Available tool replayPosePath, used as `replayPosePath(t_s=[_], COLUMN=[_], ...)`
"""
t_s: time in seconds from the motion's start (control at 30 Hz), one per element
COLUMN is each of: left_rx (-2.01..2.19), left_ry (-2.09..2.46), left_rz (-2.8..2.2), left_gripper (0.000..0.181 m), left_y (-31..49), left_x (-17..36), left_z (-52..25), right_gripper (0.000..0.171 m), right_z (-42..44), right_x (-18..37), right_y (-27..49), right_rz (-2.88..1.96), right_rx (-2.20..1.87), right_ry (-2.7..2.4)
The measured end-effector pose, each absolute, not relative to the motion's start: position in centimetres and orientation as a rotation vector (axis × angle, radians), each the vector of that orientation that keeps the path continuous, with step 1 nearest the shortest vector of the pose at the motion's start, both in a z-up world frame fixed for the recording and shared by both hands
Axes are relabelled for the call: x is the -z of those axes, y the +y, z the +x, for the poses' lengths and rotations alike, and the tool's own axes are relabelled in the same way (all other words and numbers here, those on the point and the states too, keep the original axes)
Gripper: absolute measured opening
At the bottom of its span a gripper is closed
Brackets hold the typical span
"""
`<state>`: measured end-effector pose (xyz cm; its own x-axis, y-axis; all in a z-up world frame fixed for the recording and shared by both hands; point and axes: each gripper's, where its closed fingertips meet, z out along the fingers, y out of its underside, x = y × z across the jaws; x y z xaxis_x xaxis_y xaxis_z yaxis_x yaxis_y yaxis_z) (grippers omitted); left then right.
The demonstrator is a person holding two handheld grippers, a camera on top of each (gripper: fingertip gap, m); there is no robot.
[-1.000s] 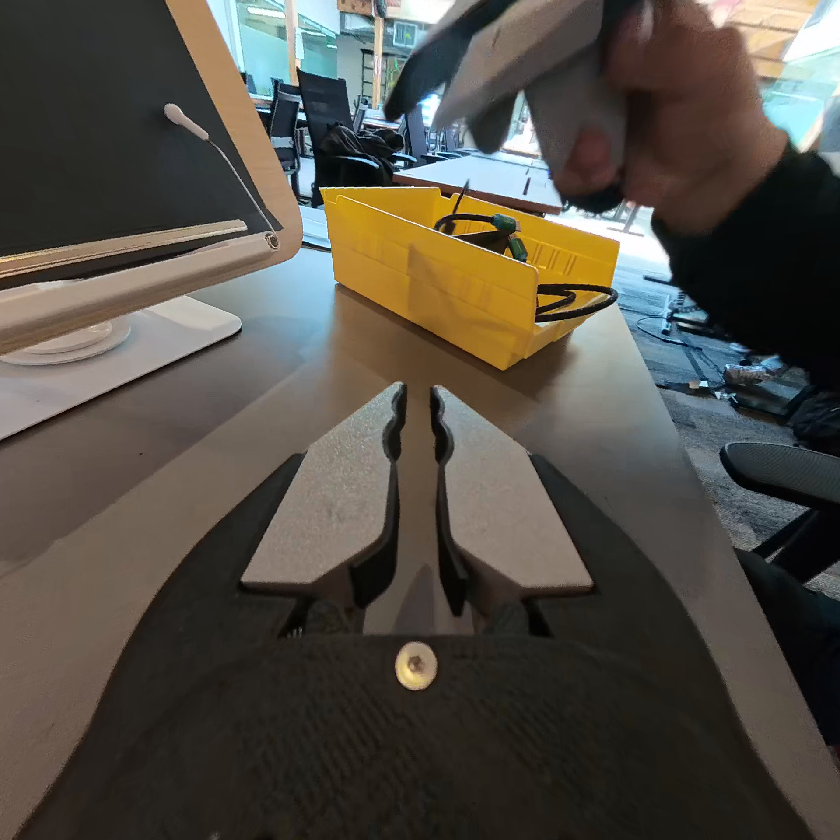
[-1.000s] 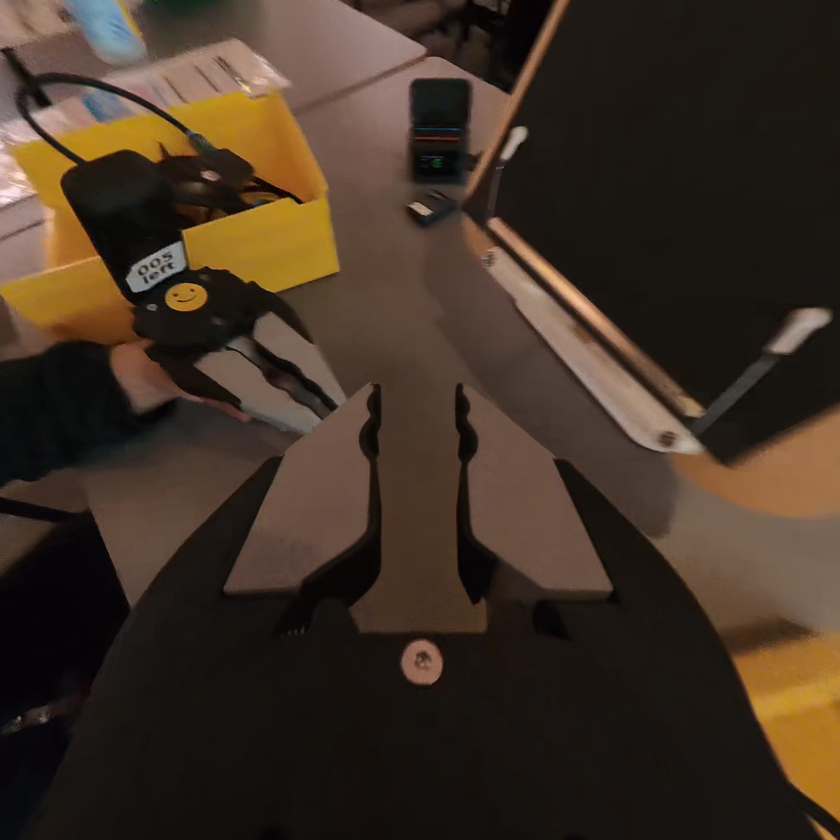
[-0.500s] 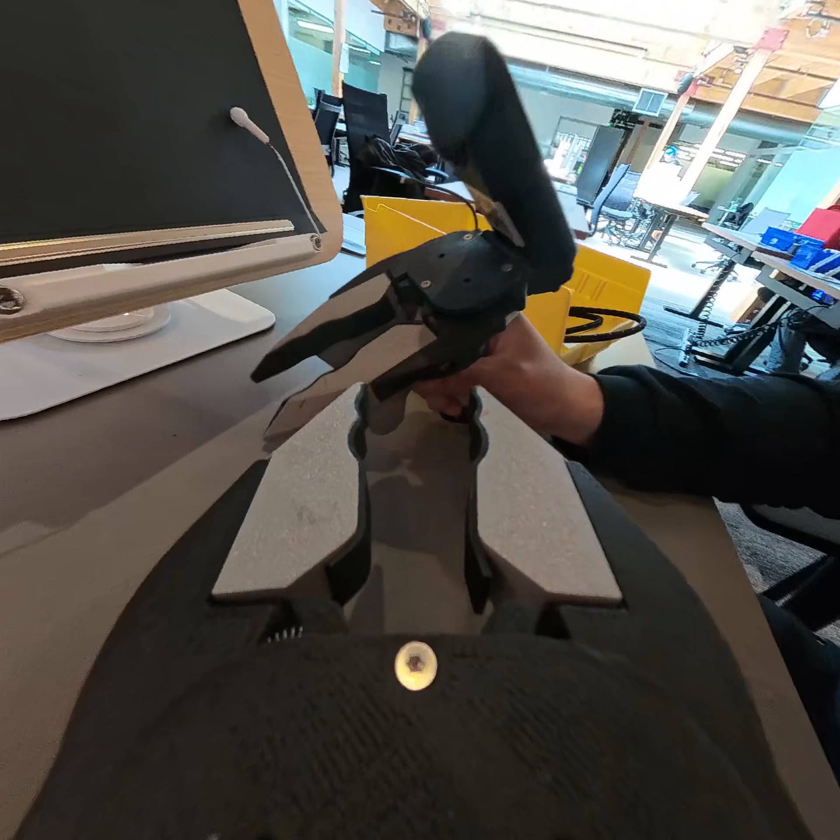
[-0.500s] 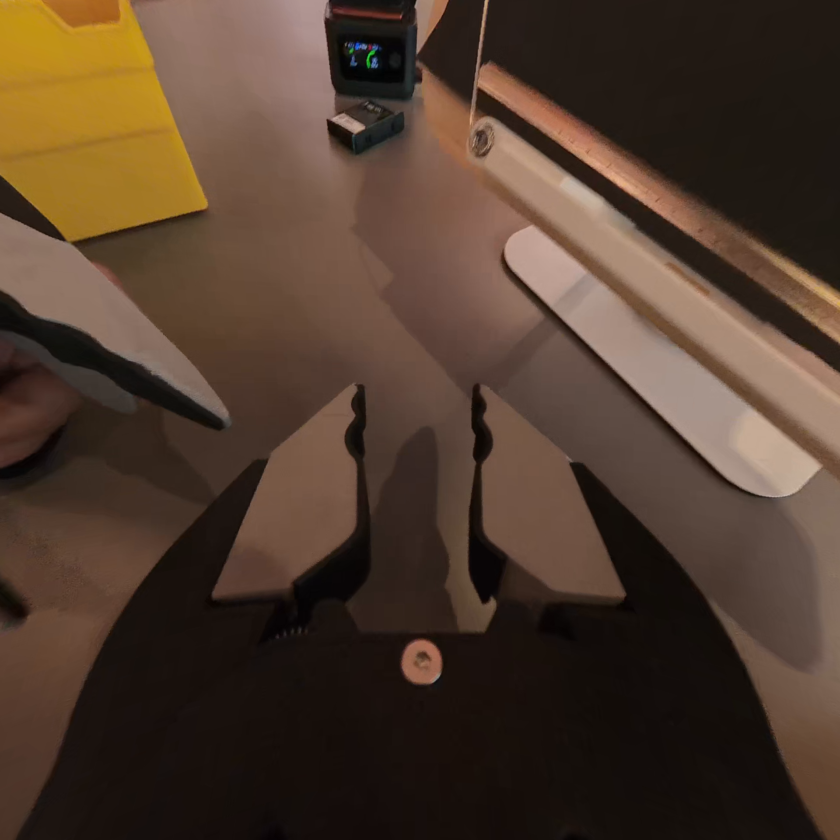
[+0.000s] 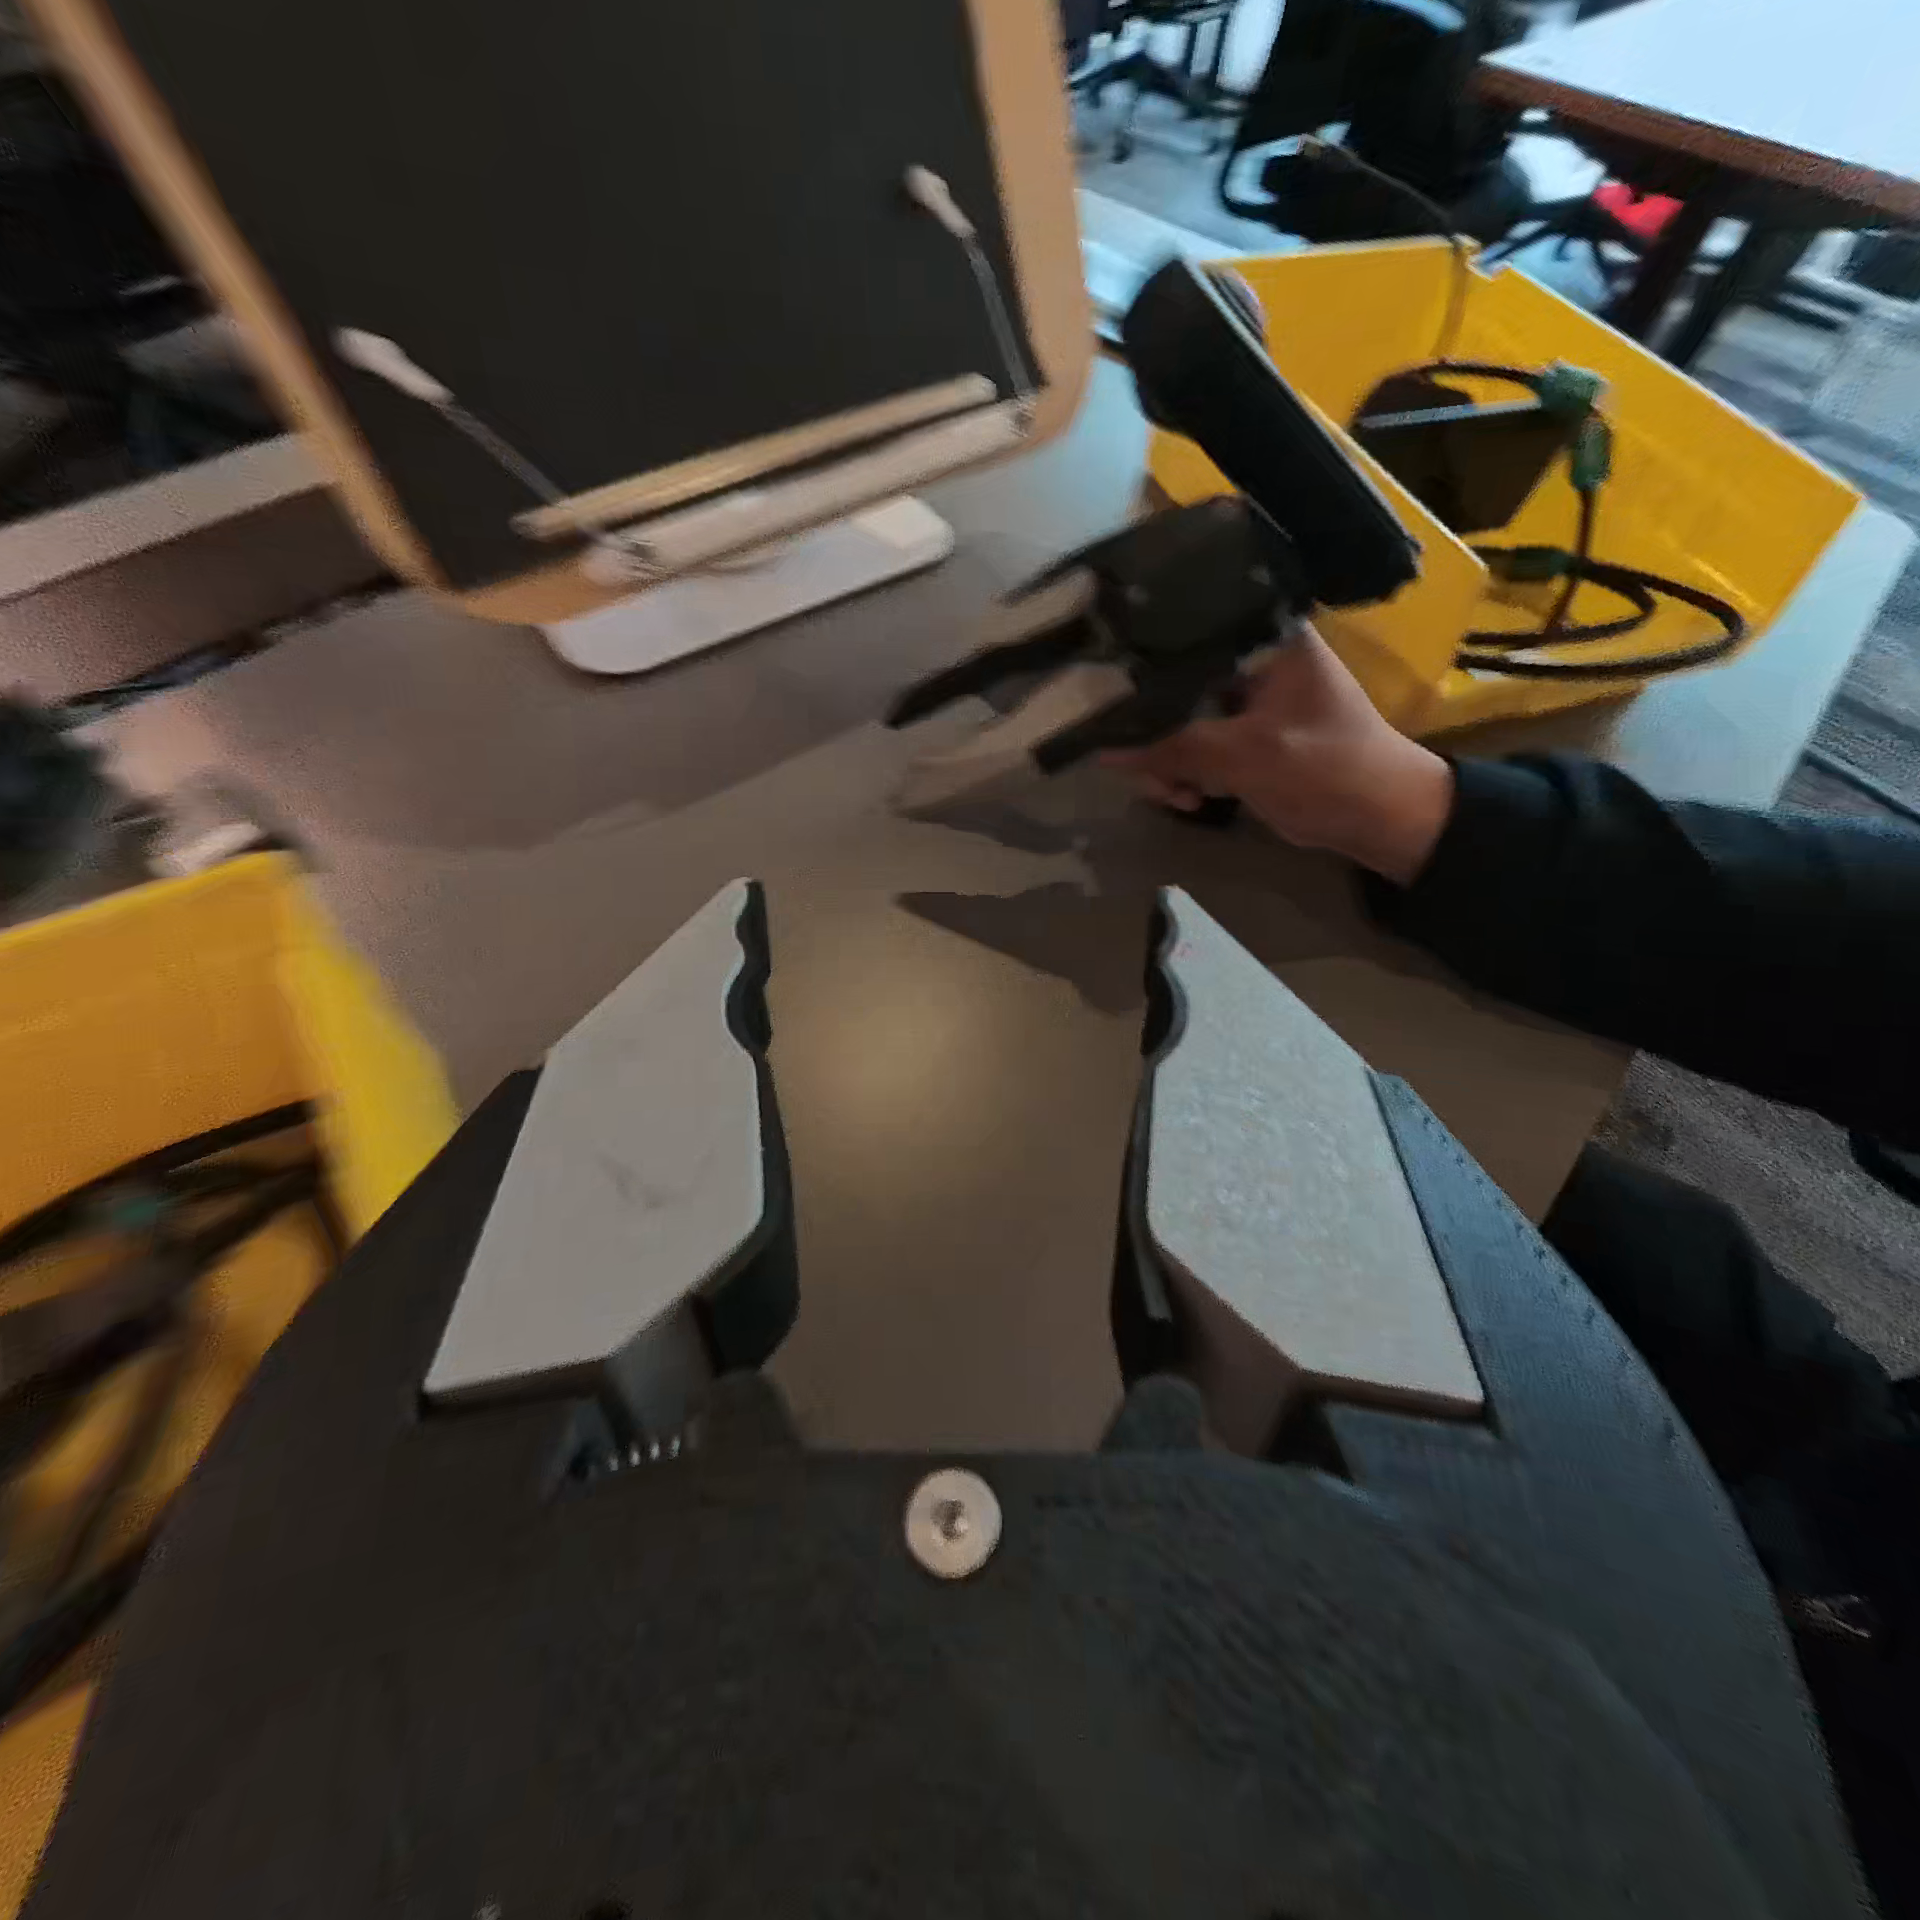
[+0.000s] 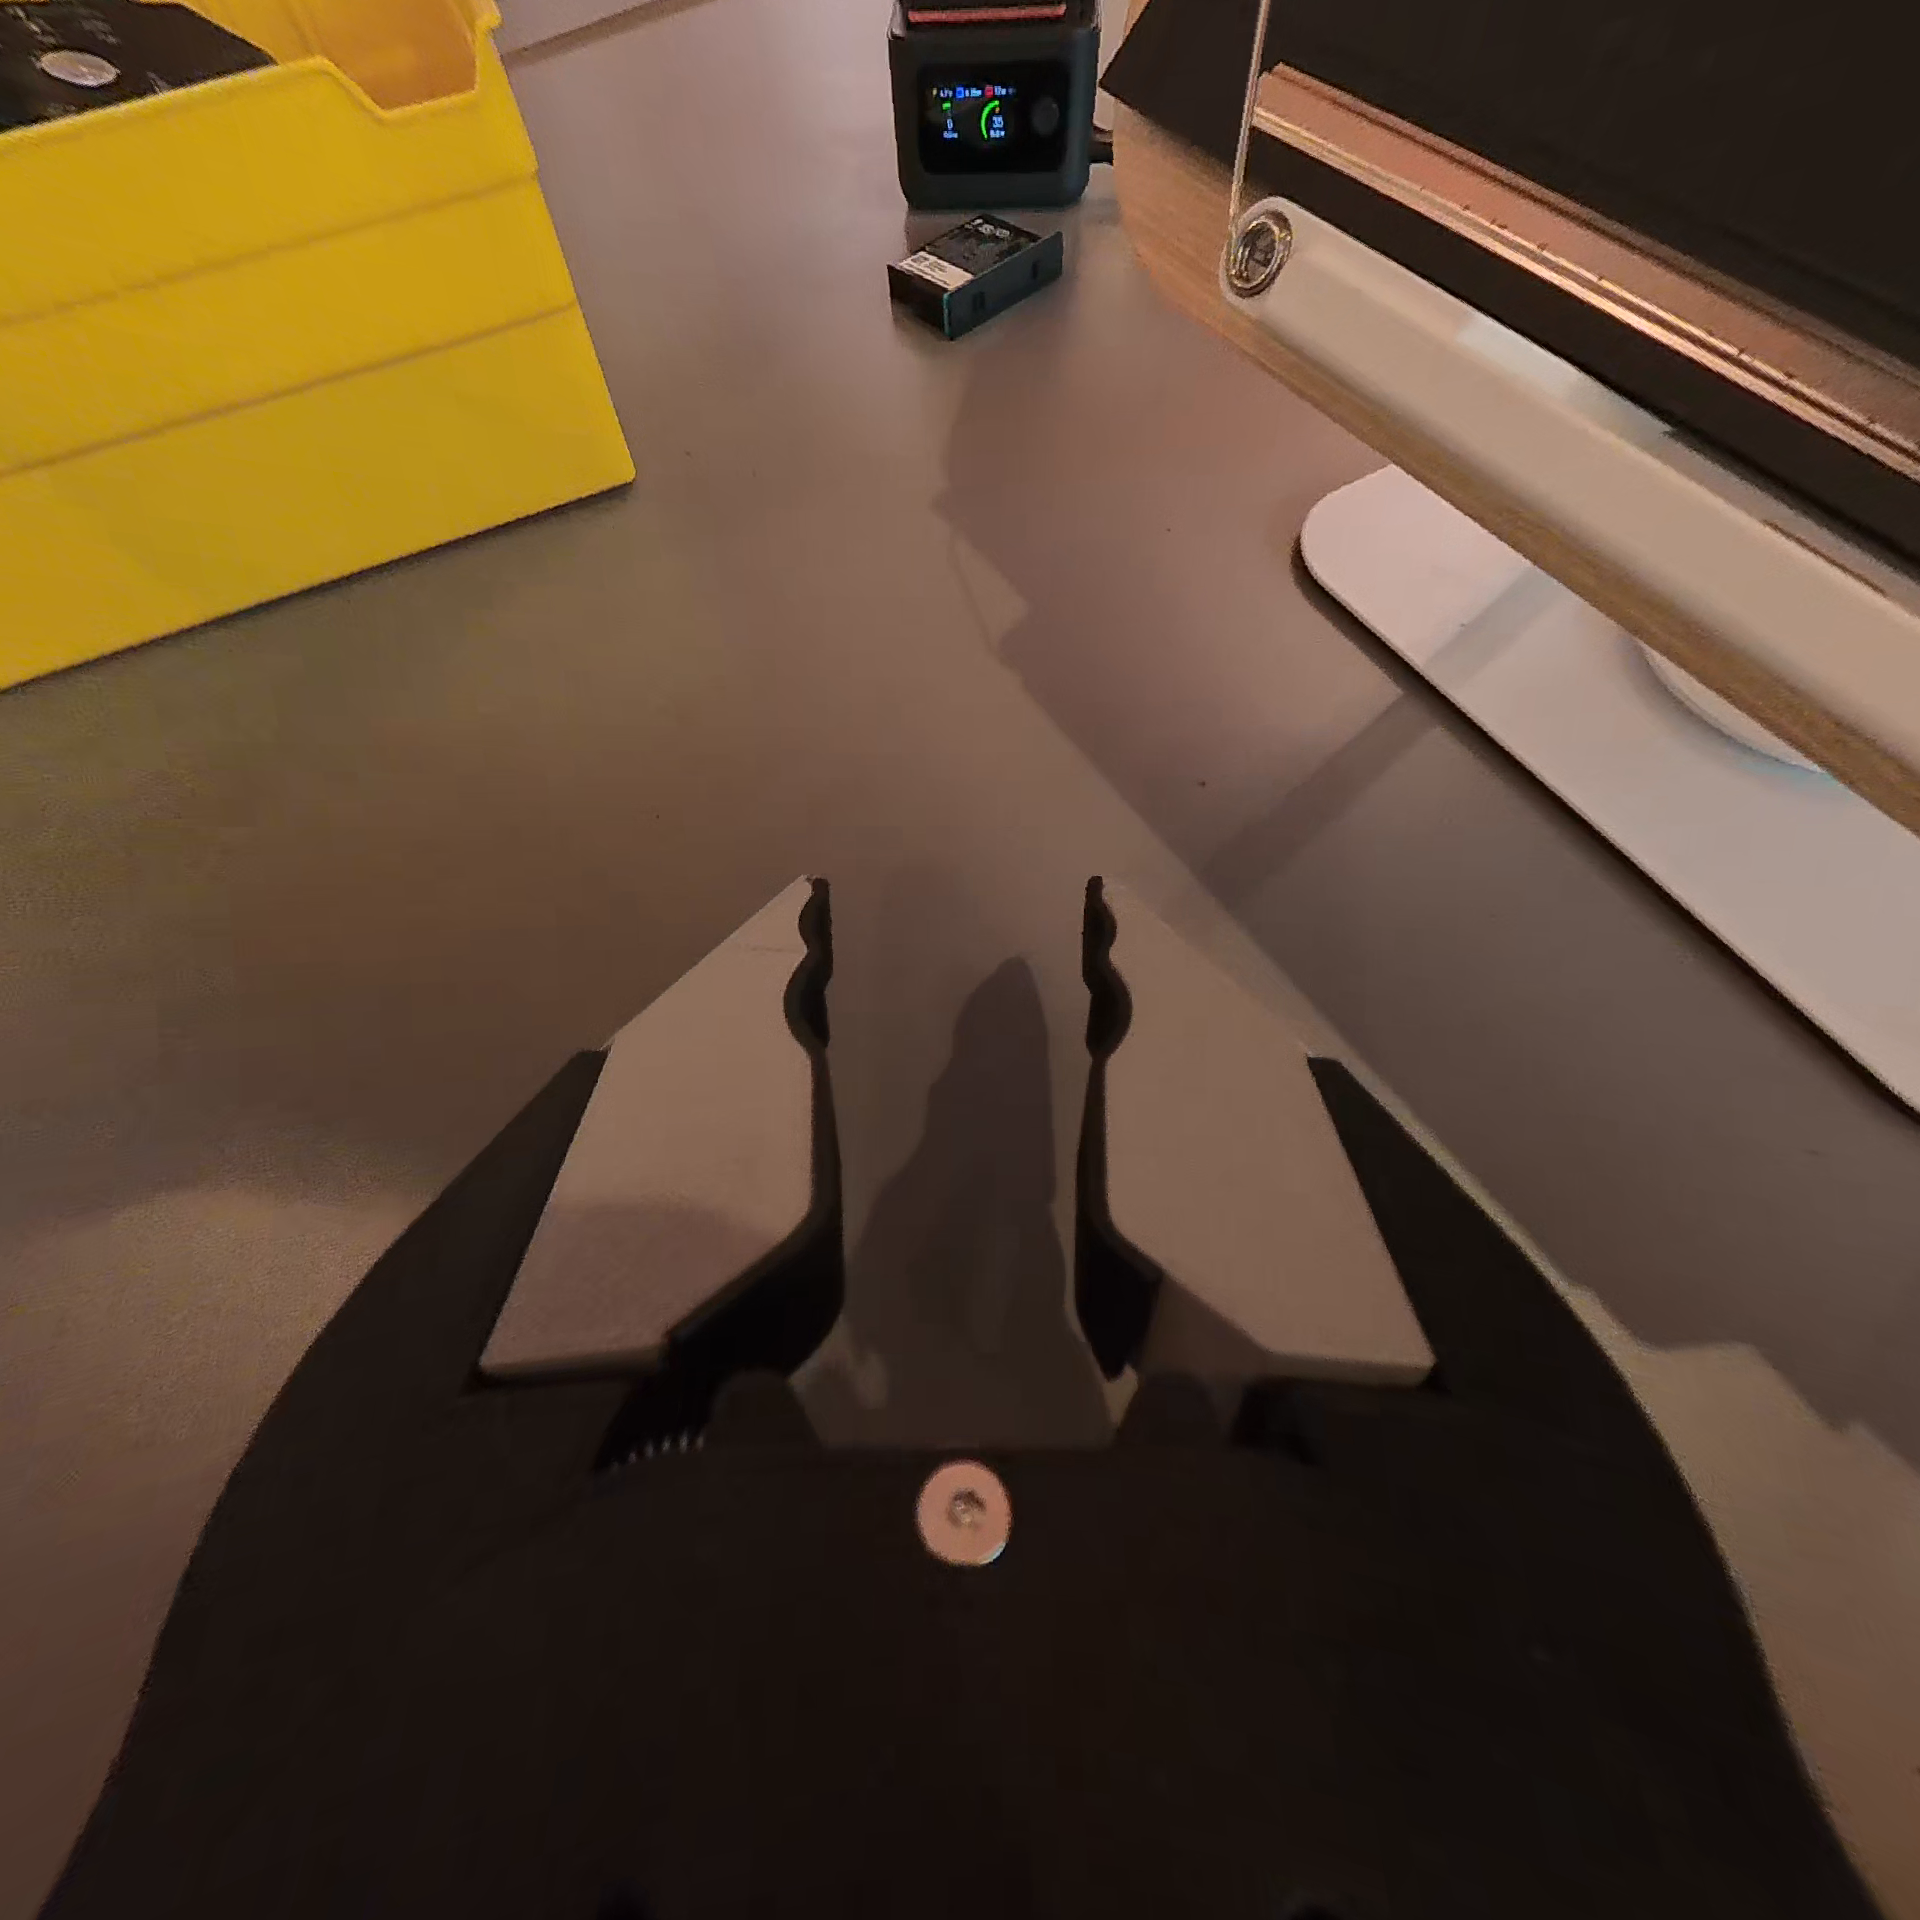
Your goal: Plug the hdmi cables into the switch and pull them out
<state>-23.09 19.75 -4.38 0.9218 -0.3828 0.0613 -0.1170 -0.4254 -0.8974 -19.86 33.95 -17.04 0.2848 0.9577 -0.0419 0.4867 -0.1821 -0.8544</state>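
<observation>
My left gripper (image 5: 956, 904) is open and empty, held above the dark table (image 5: 644, 790). A yellow bin (image 5: 1704, 488) at the far right holds black HDMI cables (image 5: 1600, 623) with green plugs and a dark box-like thing (image 5: 1455, 457), perhaps the switch. A second yellow bin (image 5: 208, 1018) at the left holds blurred dark cables. My right gripper (image 6: 954, 894) is open and empty, low over the table. It also shows in the left wrist view (image 5: 935, 717), held by a hand in front of the right bin.
A large dark board on a white stand (image 5: 748, 592) stands behind the work area; its base (image 6: 1558, 675) is at the right. A small black device with a lit screen (image 6: 992, 114) and a black battery (image 6: 977, 272) lie beyond. A yellow bin (image 6: 260, 312) is at the left. Tip to tip, the grippers are about 20 centimetres apart.
My left gripper has opened wider and pulled up and back, bringing the left bin into view. My right gripper came down to the table and faces the board's stand.
</observation>
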Motion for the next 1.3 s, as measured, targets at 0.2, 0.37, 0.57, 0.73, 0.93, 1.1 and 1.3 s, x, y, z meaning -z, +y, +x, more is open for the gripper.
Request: replayPosePath(t_s=[0.2,0.37,0.57,0.73,0.93,1.1,1.3], left_rx=[-0.142,0.094,-0.100,-0.244,-0.696,-1.411,-1.506], left_ry=[0.112,-0.153,-0.152,-0.030,0.356,0.798,1.235], left_rz=[-2.342,-2.673,-2.857,-2.977,-2.824,-2.247,-1.752], left_gripper=[0.070,0.058,0.066,0.058,0.052,0.051,0.051], left_y=[18.7,17.1,16.3,15.9,17.5,19.8,21.4], left_x=[1.5,7.8,12.4,15.0,12.1,2.2,-5.0], left_z=[-40.5,-44.7,-46.3,-47.2,-49.5,-49.7,-40.5], right_gripper=[0.046,0.045,0.044,0.044,0.043,0.044,0.047], right_z=[-19.9,-19.9,-20.0,-20.1,-20.0,-20.6,-21.2], right_x=[17.5,16.9,17.0,17.1,17.0,16.3,12.2], right_y=[34.0,33.9,33.8,33.6,33.5,32.8,28.7], right_rz=[-1.830,-1.808,-1.812,-1.811,-1.804,-1.780,-1.568], right_rx=[-0.802,-0.809,-0.810,-0.807,-0.801,-0.898,-1.190], right_ry=[-1.319,-1.309,-1.315,-1.325,-1.332,-1.337,-1.393])
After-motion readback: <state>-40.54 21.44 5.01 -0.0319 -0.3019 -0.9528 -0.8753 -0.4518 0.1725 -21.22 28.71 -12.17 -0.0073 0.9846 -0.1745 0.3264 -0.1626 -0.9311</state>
